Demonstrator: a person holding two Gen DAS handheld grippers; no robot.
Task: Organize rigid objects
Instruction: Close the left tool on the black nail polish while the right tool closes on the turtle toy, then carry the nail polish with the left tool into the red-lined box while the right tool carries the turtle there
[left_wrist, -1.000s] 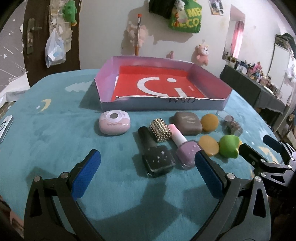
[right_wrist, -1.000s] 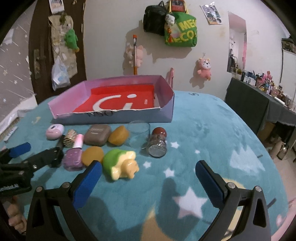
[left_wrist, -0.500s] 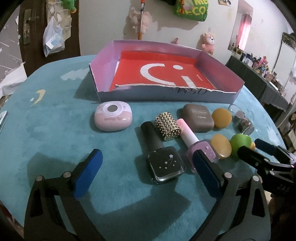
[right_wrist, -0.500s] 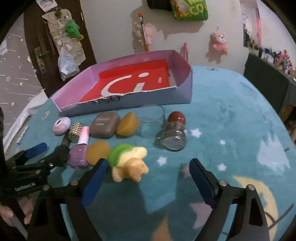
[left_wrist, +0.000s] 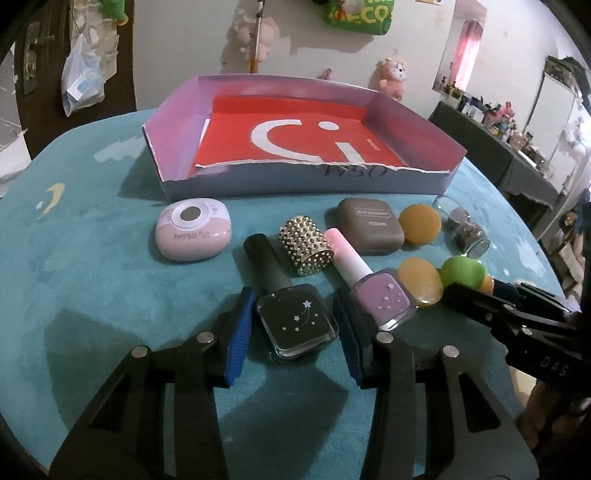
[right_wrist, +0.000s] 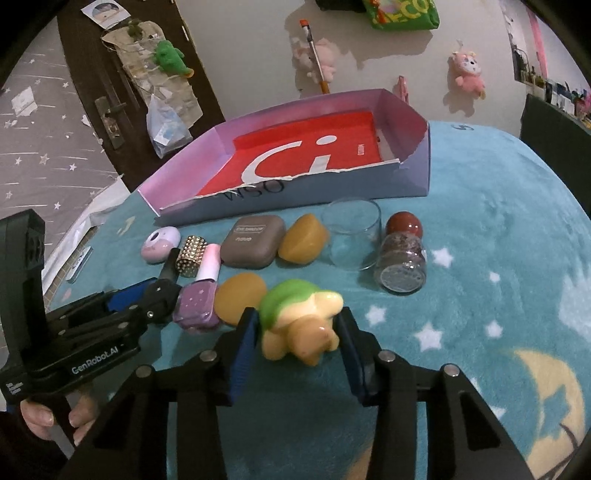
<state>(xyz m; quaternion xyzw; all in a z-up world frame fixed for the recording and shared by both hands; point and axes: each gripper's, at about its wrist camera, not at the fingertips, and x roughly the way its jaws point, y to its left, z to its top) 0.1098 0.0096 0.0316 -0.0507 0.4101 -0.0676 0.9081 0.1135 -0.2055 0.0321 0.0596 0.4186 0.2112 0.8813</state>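
My left gripper (left_wrist: 293, 334) has its blue pads on both sides of the black nail polish bottle (left_wrist: 295, 319), which lies on the teal cloth. My right gripper (right_wrist: 299, 341) has closed around the green and yellow turtle toy (right_wrist: 301, 325). A purple nail polish bottle (left_wrist: 380, 299), a gold studded cylinder (left_wrist: 306, 245), a pink compact (left_wrist: 194, 232), a brown case (left_wrist: 369, 225), two orange pieces (left_wrist: 421, 223) and a small jar (right_wrist: 402, 264) lie in rows before the shallow purple box with a red floor (left_wrist: 177, 177).
A clear glass (right_wrist: 352, 232) stands next to the jar. The left gripper body (right_wrist: 74, 347) sits at the left of the right wrist view. The teal cloth has star and moon prints. A dark table with bottles (left_wrist: 498, 147) stands at the right.
Both grippers moved forward and down and narrowed. The left jaws now flank the black nail polish bottle, and the right jaws now flank the turtle toy.
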